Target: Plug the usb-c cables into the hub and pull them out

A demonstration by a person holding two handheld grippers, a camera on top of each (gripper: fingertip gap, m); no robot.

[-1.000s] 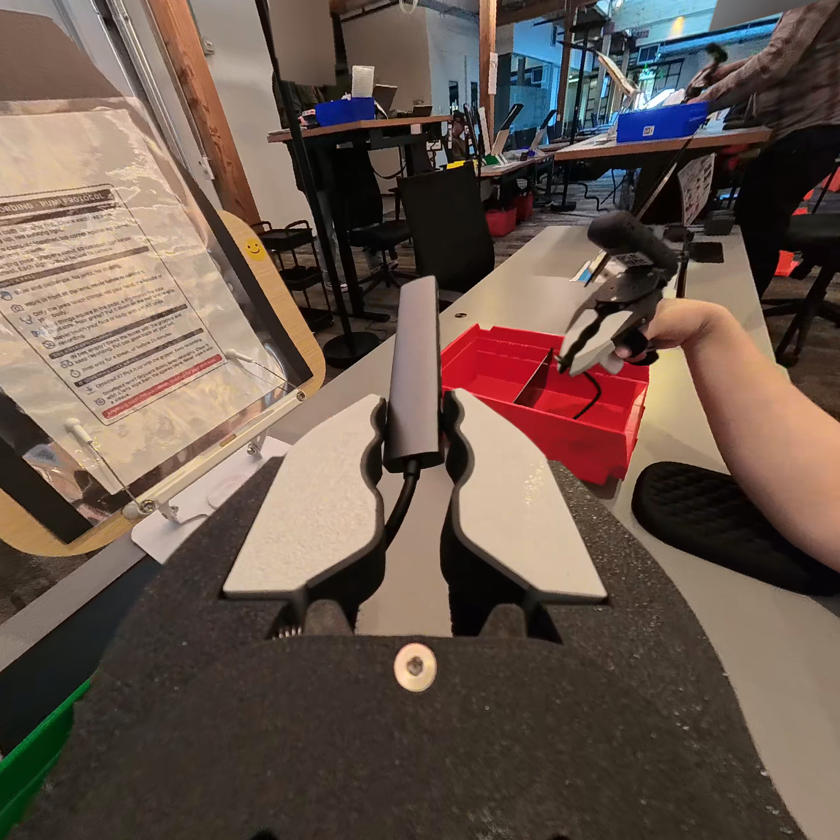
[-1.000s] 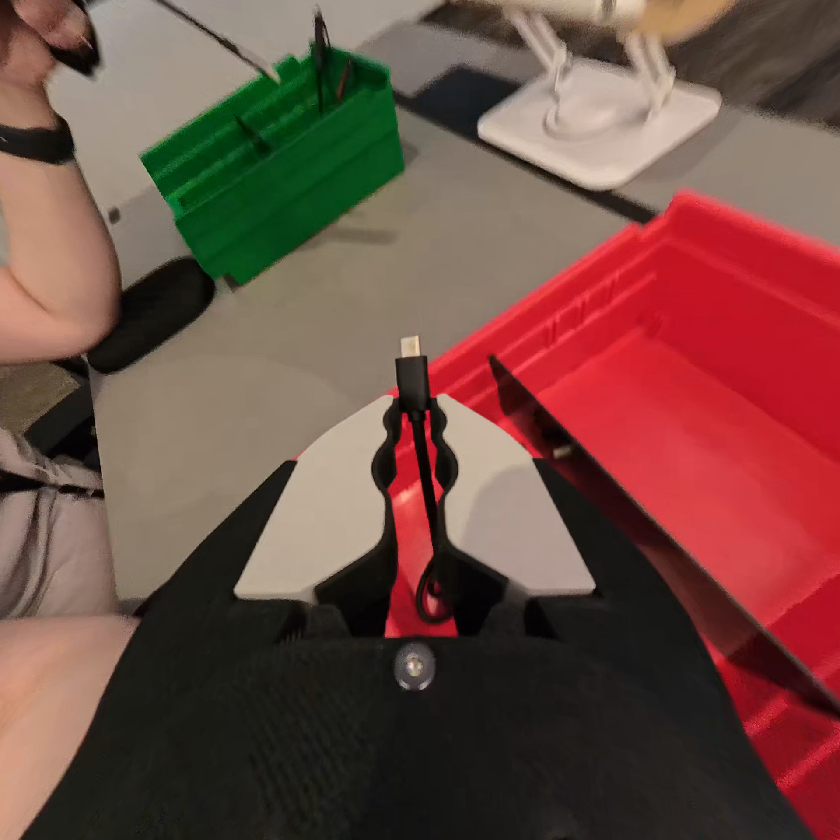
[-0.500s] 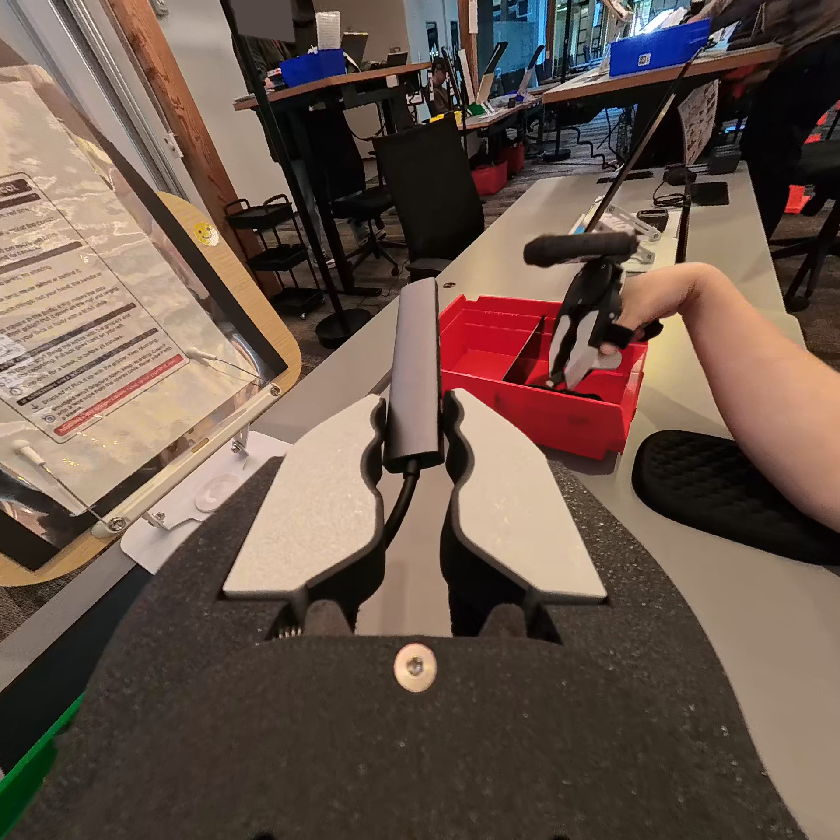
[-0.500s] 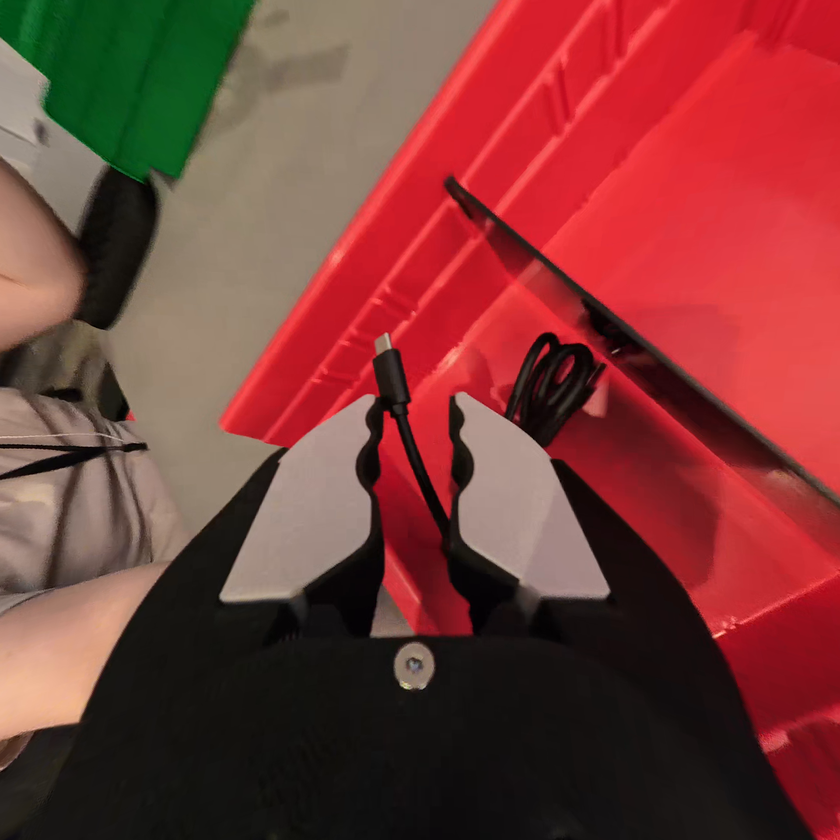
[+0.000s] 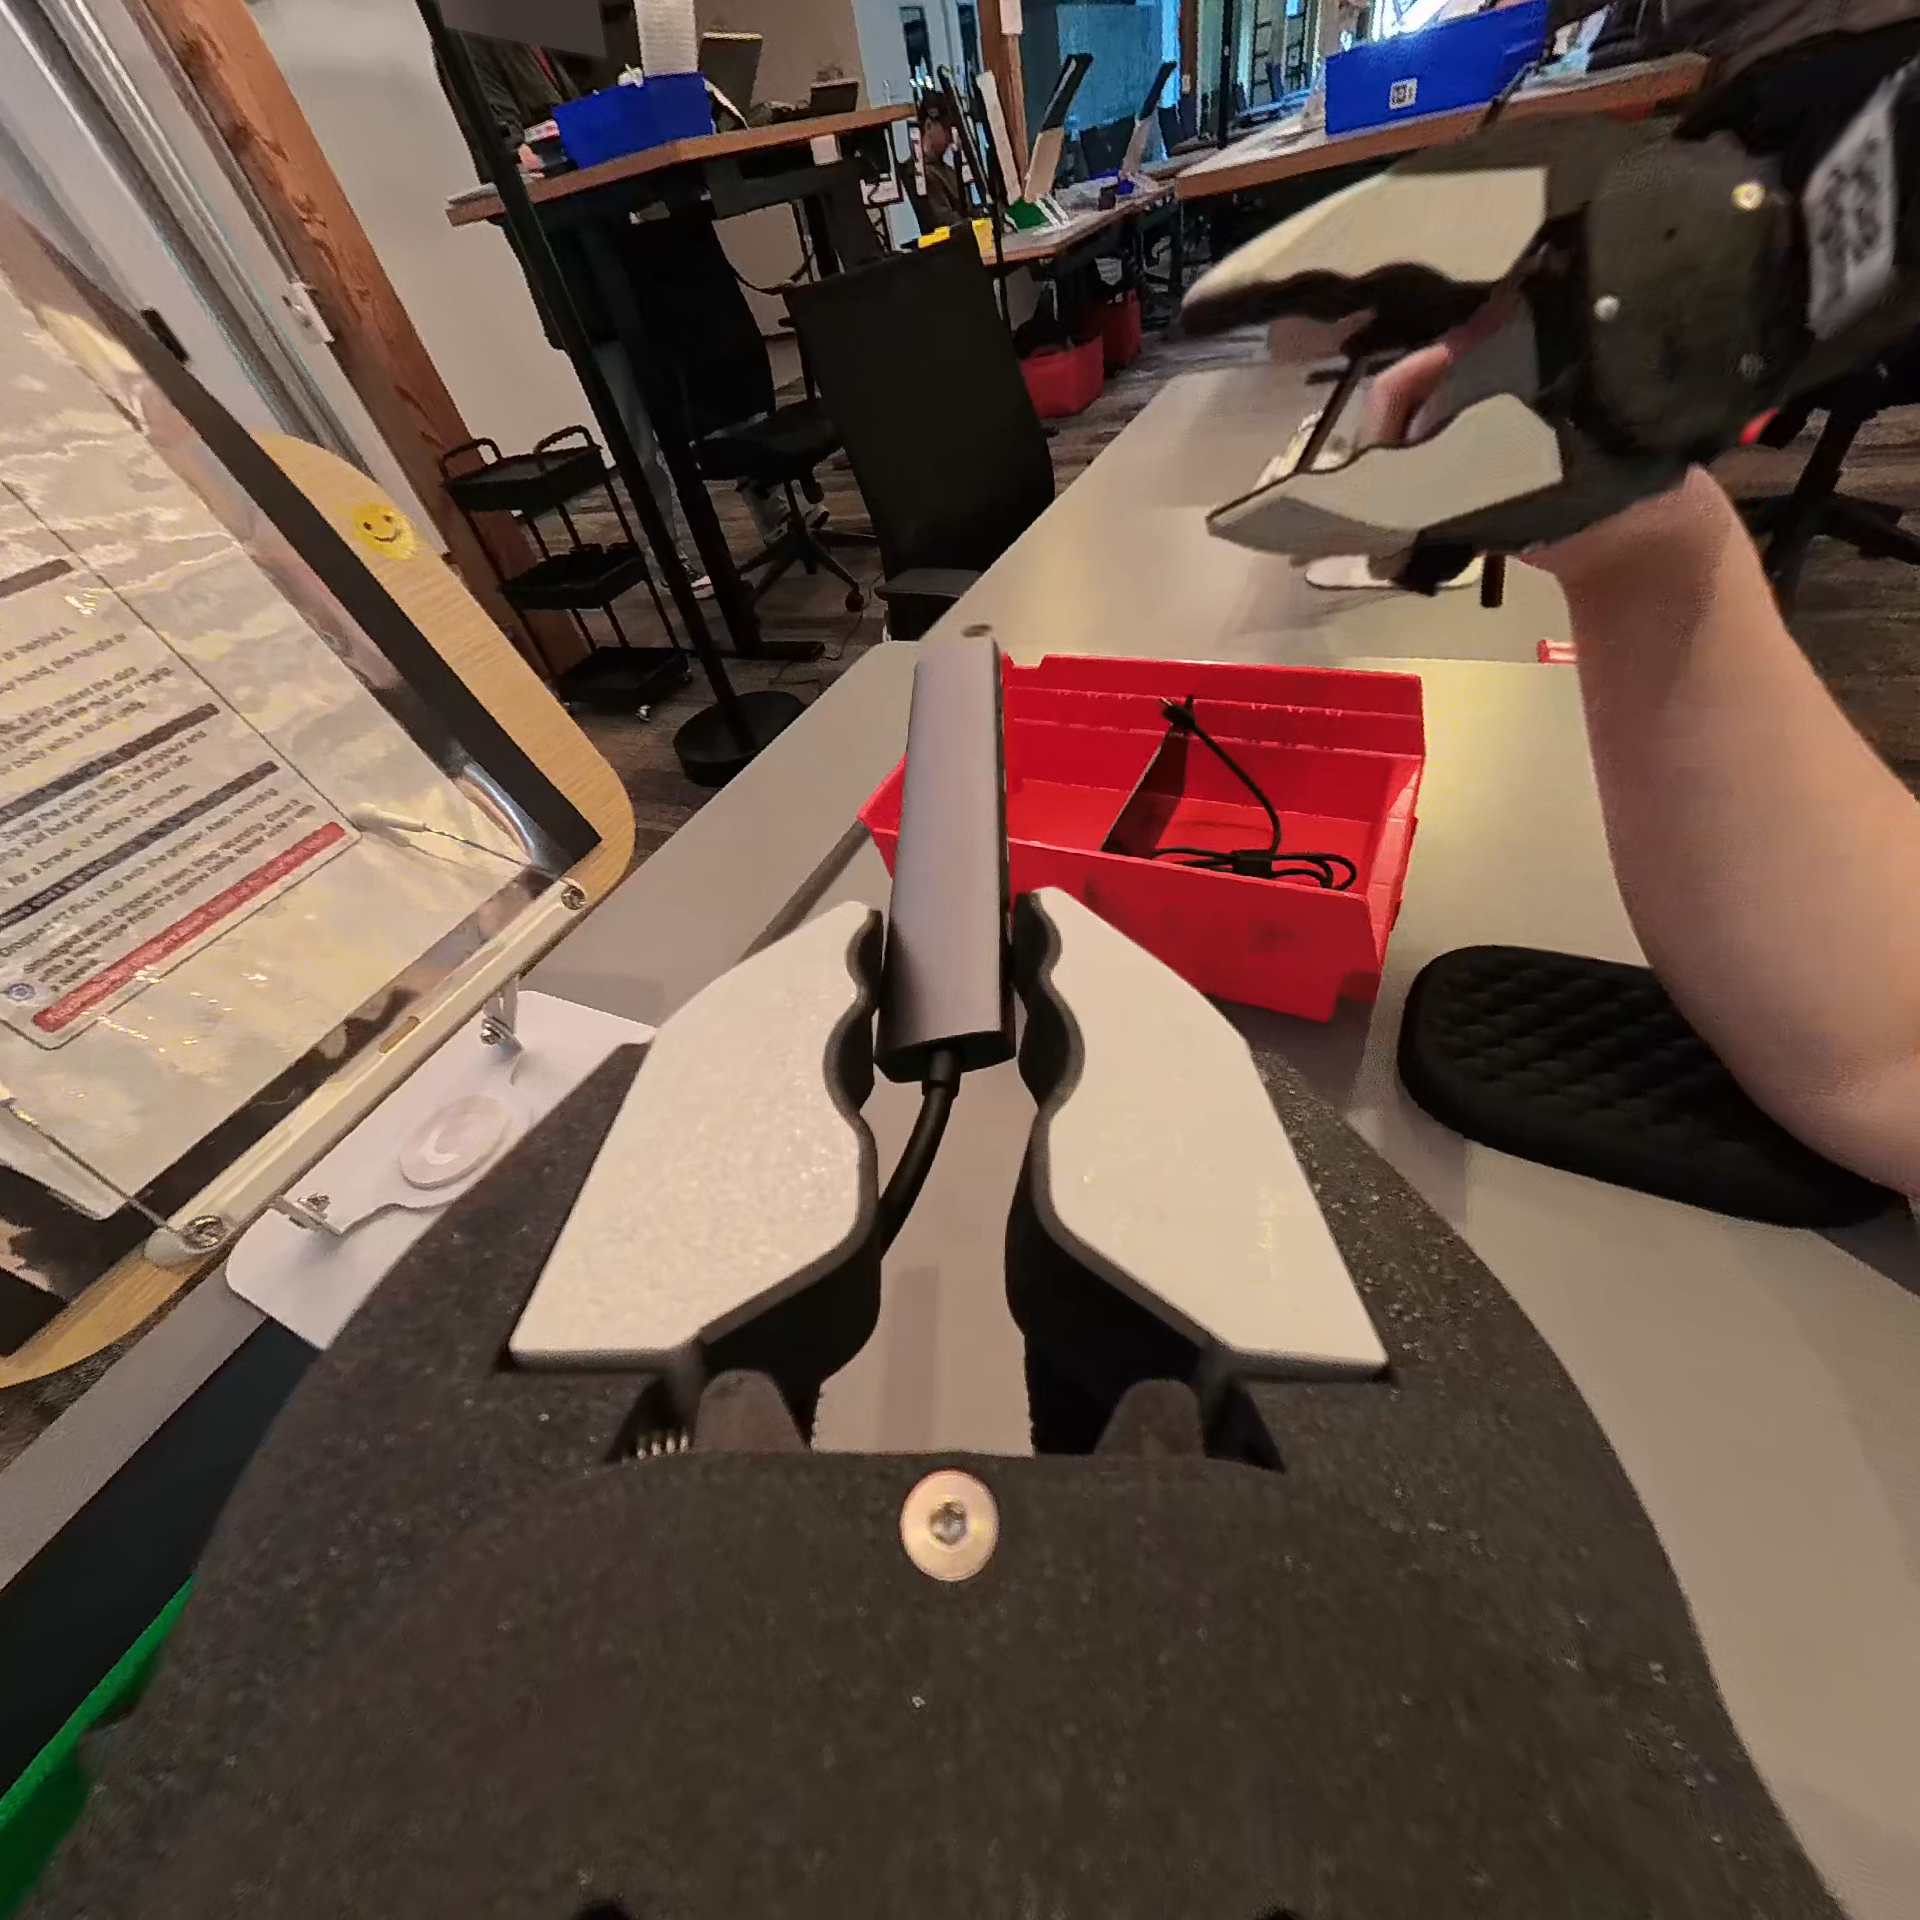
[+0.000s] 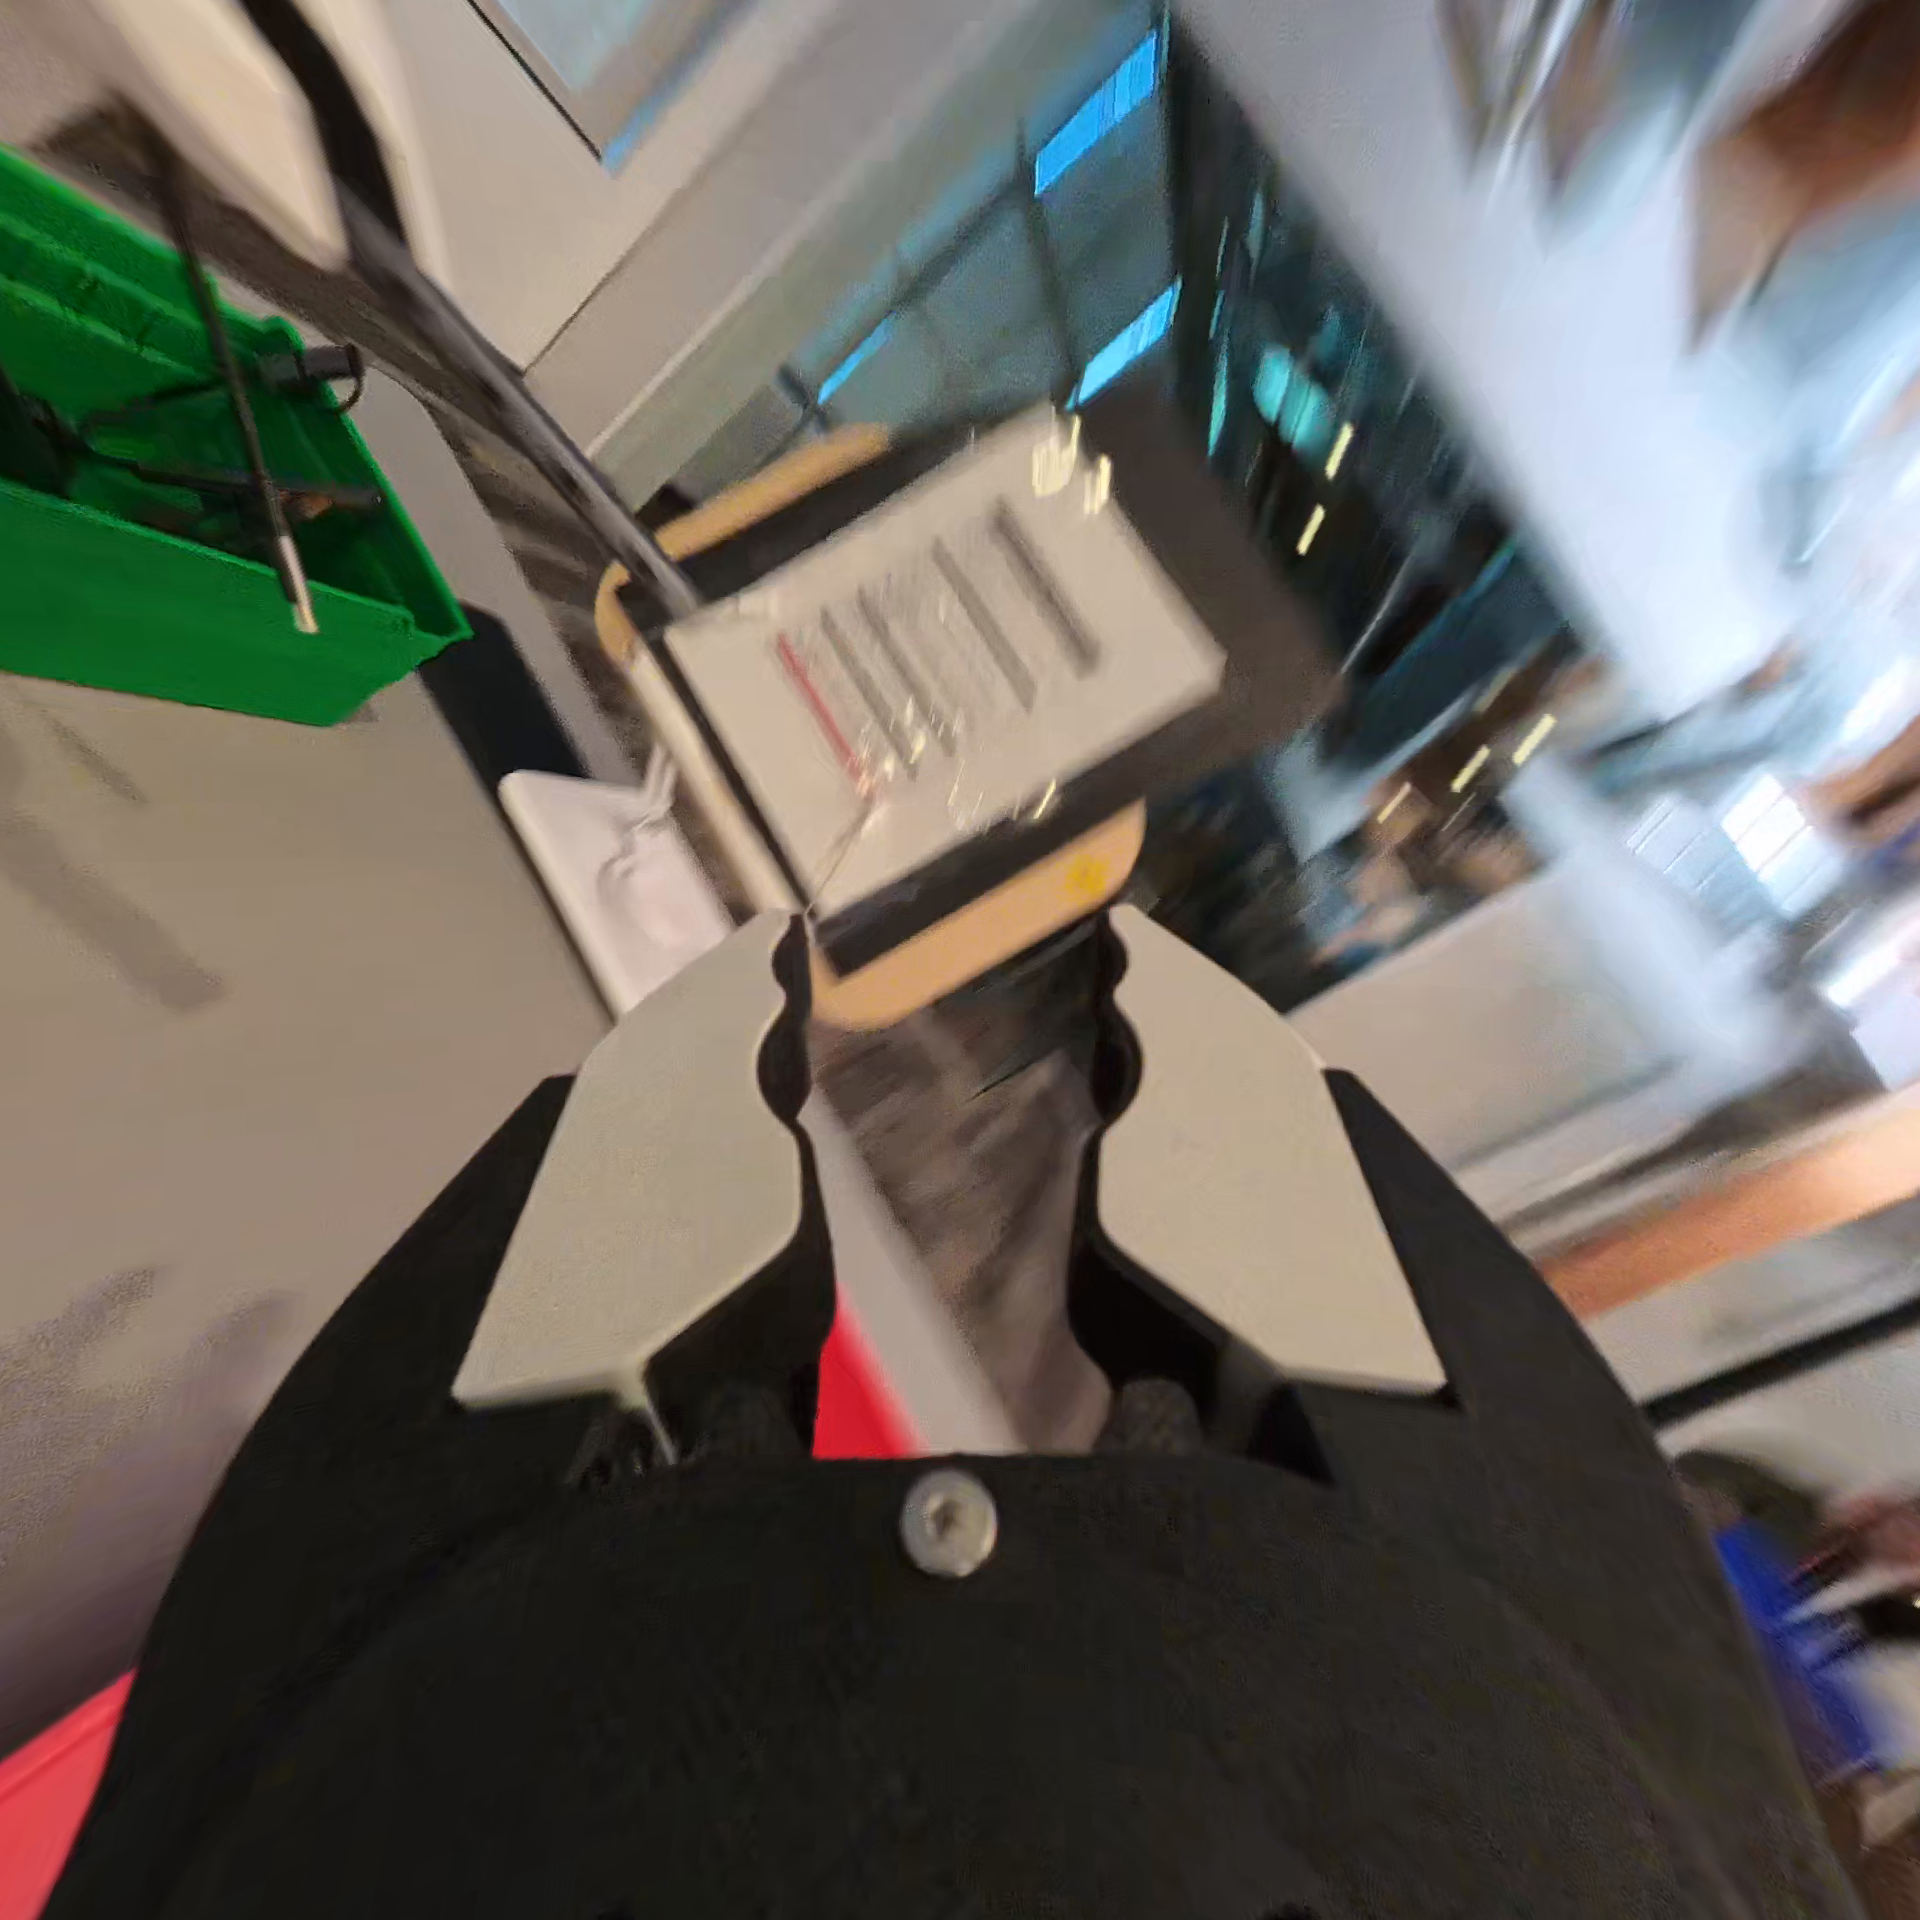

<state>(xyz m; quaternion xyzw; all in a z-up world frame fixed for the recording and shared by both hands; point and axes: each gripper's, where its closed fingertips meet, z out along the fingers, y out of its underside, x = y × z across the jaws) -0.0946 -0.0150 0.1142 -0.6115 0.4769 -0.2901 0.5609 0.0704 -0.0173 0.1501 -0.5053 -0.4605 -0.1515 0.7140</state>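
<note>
Two grippers show: the left gripper [image 5: 945, 935] is clamped on the hub [image 5: 951, 831], a slim dark grey bar that juts straight ahead from between its fingers, with a short black lead curling back out of its near end. Its metal-looking shell probably handles stiff, light and a bit slick, so a grip low on the flat sides, as here, seems right. Ahead and slightly right of this gripper, a thin black cable [image 5: 1247, 842] lies loosely coiled in the red bin [image 5: 1226, 925], one end propped against the divider; being limp, it is best taken by the rigid plug body. Up to the right, the right gripper [image 6: 951, 971] hangs in the air, spread wide and empty
</note>
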